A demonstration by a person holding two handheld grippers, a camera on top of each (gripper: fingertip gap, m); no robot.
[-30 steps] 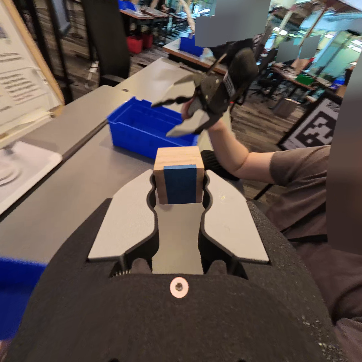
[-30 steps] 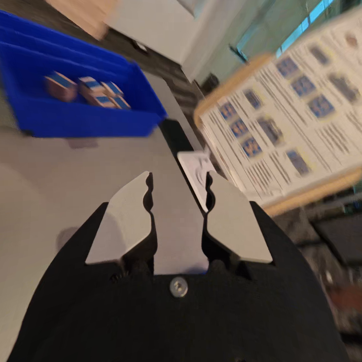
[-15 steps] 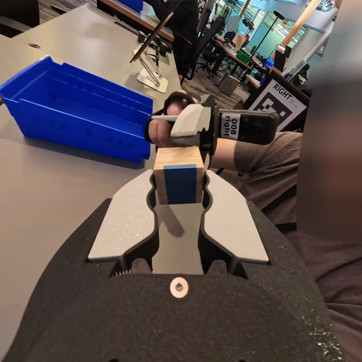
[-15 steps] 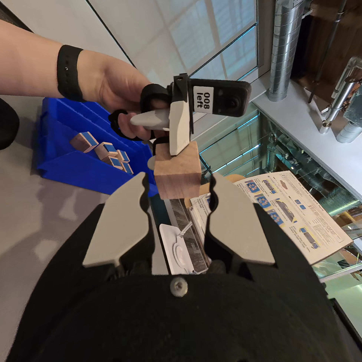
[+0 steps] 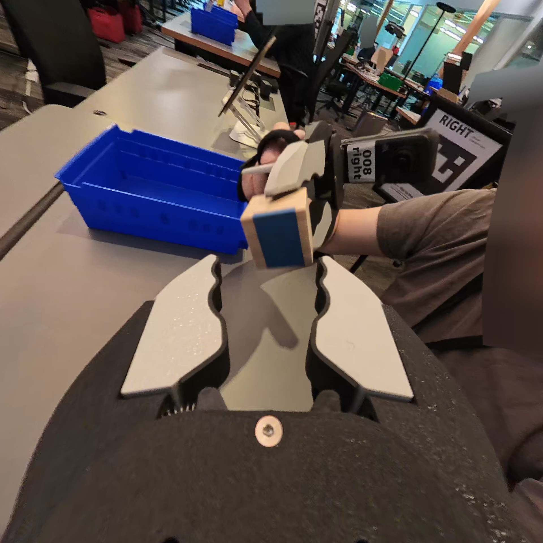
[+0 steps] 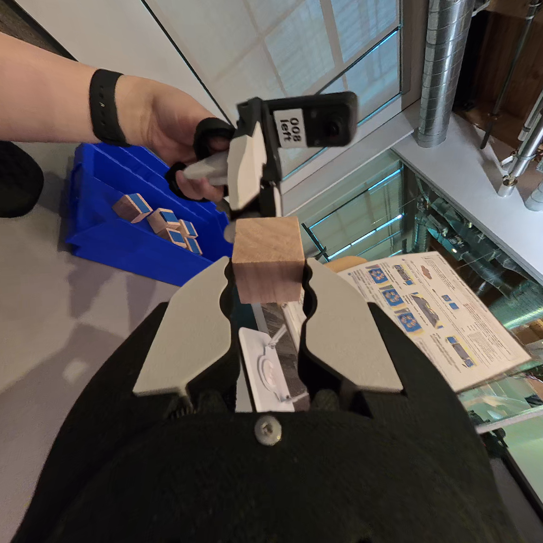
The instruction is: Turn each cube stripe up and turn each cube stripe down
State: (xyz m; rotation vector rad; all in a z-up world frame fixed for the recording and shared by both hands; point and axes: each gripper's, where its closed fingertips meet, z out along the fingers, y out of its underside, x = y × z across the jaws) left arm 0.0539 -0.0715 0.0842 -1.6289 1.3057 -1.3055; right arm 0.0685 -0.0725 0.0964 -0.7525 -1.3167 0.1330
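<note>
Pale wood with one broad blue stripe: in the left wrist view the cube (image 5: 279, 232) hangs in the air above the bench (image 5: 88, 293), near its right edge, just beyond the tips of the left tongs (image 5: 269, 264). The striped face looks back toward this camera, neither up nor down, and the stripe runs top to bottom with a slight lean. The left tongs stand spread, their fingers (image 5: 182, 332) clear of the cube on both sides. The right tongs (image 5: 293, 199) reach in from the right and pinch the cube above and below. Behind it an empty blue bin (image 5: 152, 205) sits on the bench.

In the right wrist view the same cube (image 6: 269, 260) shows only bare wood faces, with darker grain on the lower one; the stripe is turned away. The right tongs (image 6: 267, 264) press its two sides between their tips. The left tongs (image 6: 235, 211) hover just above the cube, spread, one grey finger (image 6: 246, 167) showing broad. Beyond, a second blue bin (image 6: 141, 258) holds several more cubes (image 6: 164, 223), most stripe up. A printed sheet (image 6: 435, 317) stands at the bench's far edge.
</note>
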